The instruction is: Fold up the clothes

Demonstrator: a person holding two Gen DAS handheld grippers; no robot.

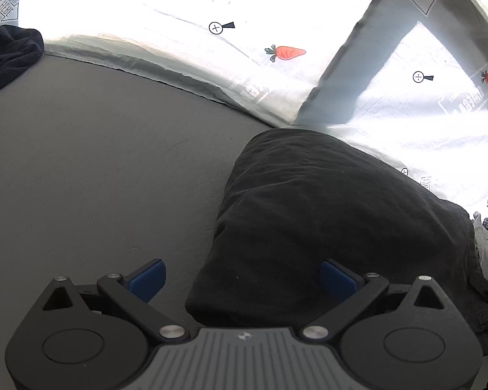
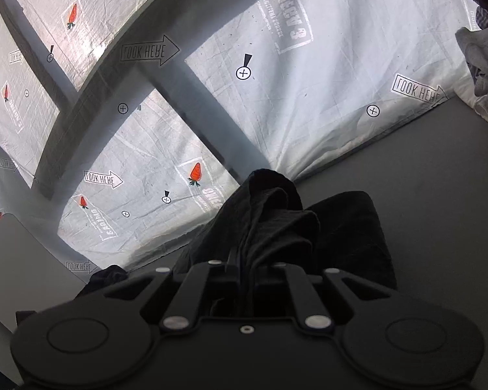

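Note:
A black garment (image 1: 325, 224) lies folded on the grey table (image 1: 97, 169) in the left wrist view. My left gripper (image 1: 242, 279) is open, its blue pads (image 1: 148, 278) straddling the garment's near left edge, just above it. In the right wrist view my right gripper (image 2: 244, 269) is shut on a bunched edge of the black garment (image 2: 276, 224), which rises in folds between the jaws, with more of it resting on the table (image 2: 439, 195) behind.
A white printed sheet (image 1: 211, 32) with carrots and arrows hangs behind the table. A second dark garment (image 1: 6, 55) lies at the far left. A pile of mixed clothes (image 2: 484, 52) sits at the right. A light grey panel (image 2: 19, 260) is at the left.

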